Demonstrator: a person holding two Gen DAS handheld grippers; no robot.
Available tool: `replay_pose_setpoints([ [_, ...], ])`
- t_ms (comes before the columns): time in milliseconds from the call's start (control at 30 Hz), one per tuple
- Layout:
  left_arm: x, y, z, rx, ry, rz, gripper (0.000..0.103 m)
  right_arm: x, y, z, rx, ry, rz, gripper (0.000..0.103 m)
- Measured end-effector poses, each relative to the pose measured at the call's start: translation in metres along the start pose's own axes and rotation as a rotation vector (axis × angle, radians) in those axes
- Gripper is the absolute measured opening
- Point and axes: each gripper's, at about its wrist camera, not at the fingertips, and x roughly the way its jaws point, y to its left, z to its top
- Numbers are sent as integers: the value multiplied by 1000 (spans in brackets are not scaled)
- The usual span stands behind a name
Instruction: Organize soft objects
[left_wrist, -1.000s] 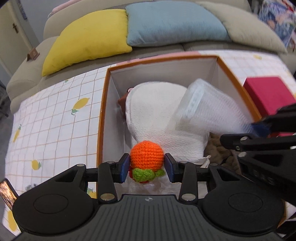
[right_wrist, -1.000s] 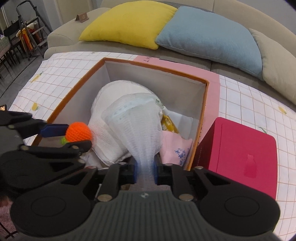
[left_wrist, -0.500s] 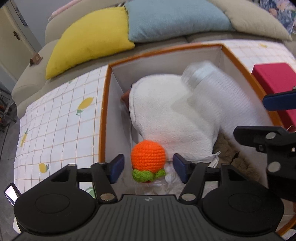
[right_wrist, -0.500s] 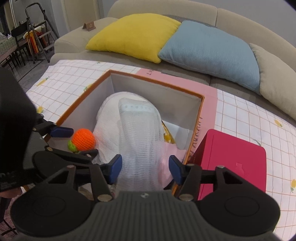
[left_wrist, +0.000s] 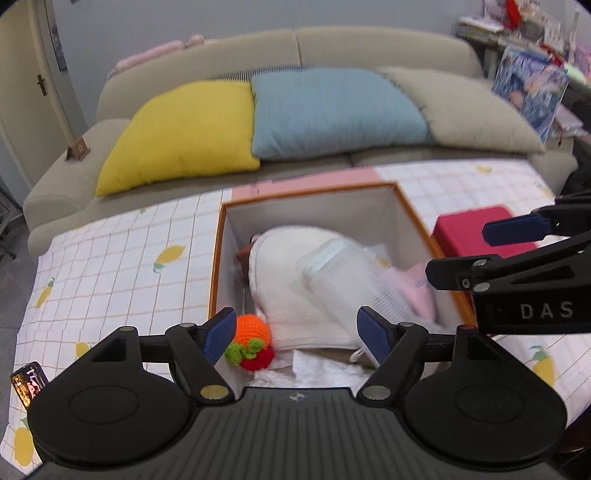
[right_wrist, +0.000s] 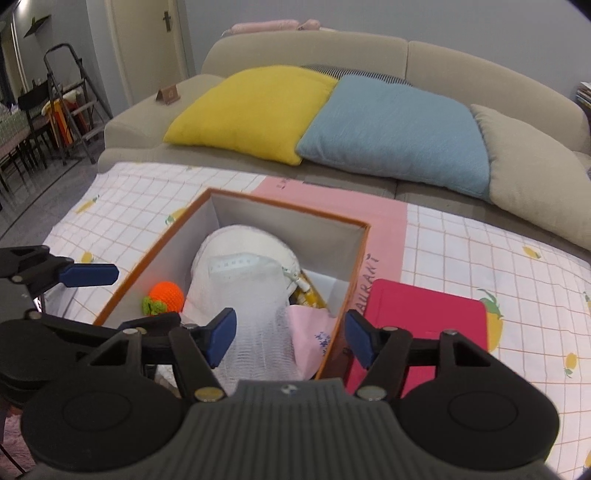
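Opening both sets of jaws above the orange-rimmed box (right_wrist: 360, 266), I hold nothing: the left gripper (left_wrist: 297, 334) is spreading wide of the crocheted orange toy (left_wrist: 251, 341), which lies in the box's near-left corner, and the right gripper (right_wrist: 290, 336) is parting over the white mesh pouch (right_wrist: 255, 295), which is draped on the white towel bundle (right_wrist: 258, 240) in the box's middle. A pink cloth (right_wrist: 314, 332) sits against the box's right wall. Outside the box I see no loose soft items, so packing looks nearly finished.
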Motion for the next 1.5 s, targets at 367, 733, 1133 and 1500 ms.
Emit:
replay_pose_setpoints([
  [367,-67,-14,-7,-142,-238,-97,87,-84,-23,-19,35,-162,-34,81],
  [733,-112,-61,-14,-130,-453,-103,87,-161,-54,-74,53,-298,-235,92],
  [1133,-132,-97,-44,-78,-392,1,97,-197,-53,-127,151,-329,-322,100],
  [1500,-117,-96,-59,-130,-261,11,103,-184,-38,-146,124,-250,-337,100],
])
